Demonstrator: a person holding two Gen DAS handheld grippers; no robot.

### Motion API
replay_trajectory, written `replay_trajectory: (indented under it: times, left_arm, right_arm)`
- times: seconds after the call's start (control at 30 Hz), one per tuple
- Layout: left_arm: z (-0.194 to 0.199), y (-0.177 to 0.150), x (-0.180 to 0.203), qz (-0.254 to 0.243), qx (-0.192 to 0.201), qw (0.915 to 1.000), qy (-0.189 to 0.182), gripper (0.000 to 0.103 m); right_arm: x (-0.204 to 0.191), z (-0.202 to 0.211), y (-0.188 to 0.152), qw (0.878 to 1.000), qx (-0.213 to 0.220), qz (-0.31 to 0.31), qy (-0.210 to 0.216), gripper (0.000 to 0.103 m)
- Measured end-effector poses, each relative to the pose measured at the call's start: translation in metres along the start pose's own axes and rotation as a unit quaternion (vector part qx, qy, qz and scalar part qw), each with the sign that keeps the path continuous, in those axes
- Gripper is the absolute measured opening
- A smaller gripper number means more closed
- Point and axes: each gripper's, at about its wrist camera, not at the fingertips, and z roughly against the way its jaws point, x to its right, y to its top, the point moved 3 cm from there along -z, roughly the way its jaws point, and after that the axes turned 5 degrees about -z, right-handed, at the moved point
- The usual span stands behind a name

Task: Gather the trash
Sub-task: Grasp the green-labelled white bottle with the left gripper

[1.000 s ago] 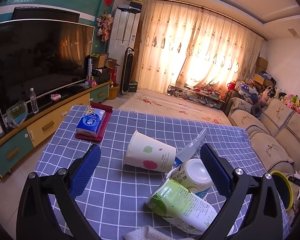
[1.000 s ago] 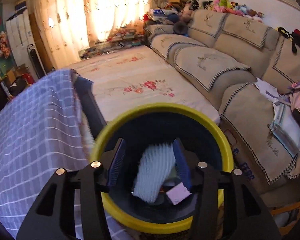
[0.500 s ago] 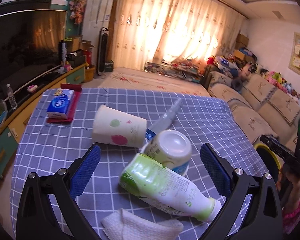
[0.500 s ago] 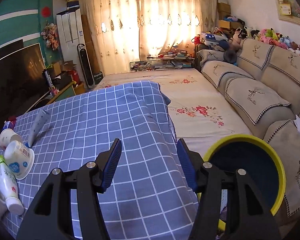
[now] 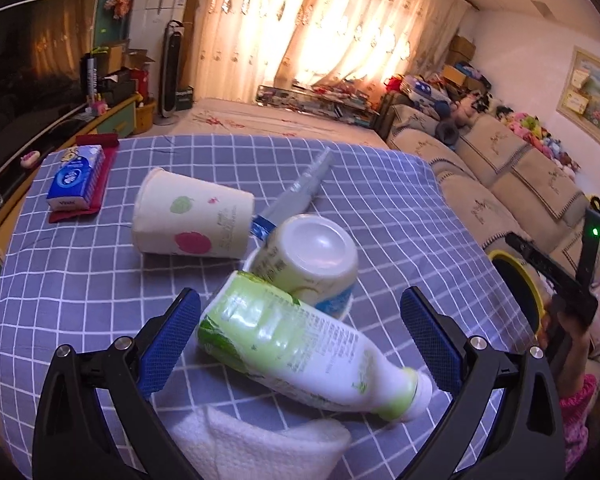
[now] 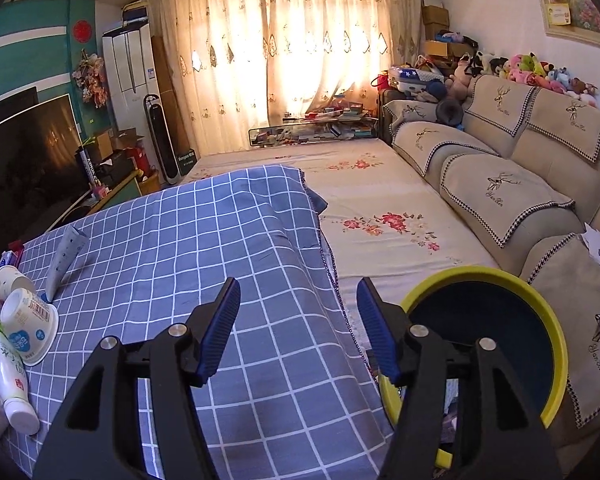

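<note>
My left gripper point(image 5: 300, 336) is open, its jaws either side of a green-and-white bottle point(image 5: 300, 344) lying on the checked tablecloth point(image 5: 396, 216). Behind the bottle stand an upturned yogurt tub point(image 5: 312, 256), a tipped paper cup point(image 5: 188, 220) and a grey tube point(image 5: 300, 188). A white tissue point(image 5: 256, 444) lies at the near edge. My right gripper point(image 6: 298, 324) is open and empty above the table's right edge, beside the yellow-rimmed bin point(image 6: 488, 320). The bottle point(image 6: 4, 364), tub point(image 6: 28, 320), cup point(image 6: 6, 282) and tube point(image 6: 64, 256) show far left in the right wrist view.
A blue tissue pack point(image 5: 76, 176) lies on a red mat at the table's far left. A TV cabinet point(image 5: 56, 132) runs along the left. A sofa point(image 6: 500, 176) stands on the right. The bin point(image 5: 516, 292) stands on the floor right of the table.
My left gripper has moved closer to the bottle, which now lies between its jaws. My right gripper let a white item go into the bin, swung out over the table edge and opened wider.
</note>
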Motion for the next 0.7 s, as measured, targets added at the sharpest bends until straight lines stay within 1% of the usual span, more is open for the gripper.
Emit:
replay_trajectory:
  times: [0.1, 0.17, 0.23, 0.37, 0.47, 0.53, 0.57, 0.6, 0.63, 0.67, 0.7]
  left_arm:
    - [0.001, -0.009, 0.010, -0.017, -0.021, 0.9996, -0.010, 0.098]
    - [0.005, -0.017, 0.018, -0.018, -0.031, 0.9991, -0.020, 0.098]
    - [0.009, -0.023, 0.028, -0.020, -0.039, 0.9984, -0.035, 0.098]
    - [0.021, -0.036, 0.062, -0.041, -0.049, 0.9955, -0.070, 0.098]
    - [0.027, -0.053, 0.101, -0.073, -0.069, 0.9888, -0.110, 0.098]
    - [0.028, -0.066, 0.126, -0.098, -0.089, 0.9812, -0.140, 0.098]
    - [0.029, -0.072, 0.138, -0.114, -0.098, 0.9773, -0.149, 0.098]
    - [0.031, -0.075, 0.147, -0.131, -0.102, 0.9747, -0.150, 0.098]
    - [0.032, -0.077, 0.152, -0.148, -0.100, 0.9737, -0.141, 0.098]
    - [0.035, -0.077, 0.157, -0.169, -0.093, 0.9735, -0.123, 0.098]
    - [0.036, -0.075, 0.158, -0.178, -0.087, 0.9738, -0.112, 0.098]
  right_arm:
    - [0.001, 0.000, 0.001, 1.000, 0.002, -0.003, 0.001, 0.058]
    - [0.001, 0.001, 0.000, 1.000, 0.003, -0.003, 0.000, 0.059]
    - [0.001, 0.002, 0.001, 1.000, 0.006, -0.006, 0.001, 0.059]
    - [0.006, 0.007, 0.004, 1.000, 0.022, -0.019, -0.002, 0.059]
    - [0.012, 0.010, 0.006, 0.999, 0.032, -0.031, -0.004, 0.063]
    - [0.014, 0.011, 0.007, 0.999, 0.035, -0.035, -0.004, 0.064]
    - [0.015, 0.012, 0.008, 0.999, 0.037, -0.037, -0.004, 0.064]
    - [0.016, 0.013, 0.008, 0.998, 0.039, -0.039, -0.004, 0.064]
    - [0.017, 0.014, 0.008, 0.998, 0.041, -0.040, -0.004, 0.064]
    - [0.017, 0.014, 0.009, 0.998, 0.043, -0.041, -0.005, 0.064]
    - [0.019, 0.016, 0.009, 0.998, 0.046, -0.044, -0.005, 0.064]
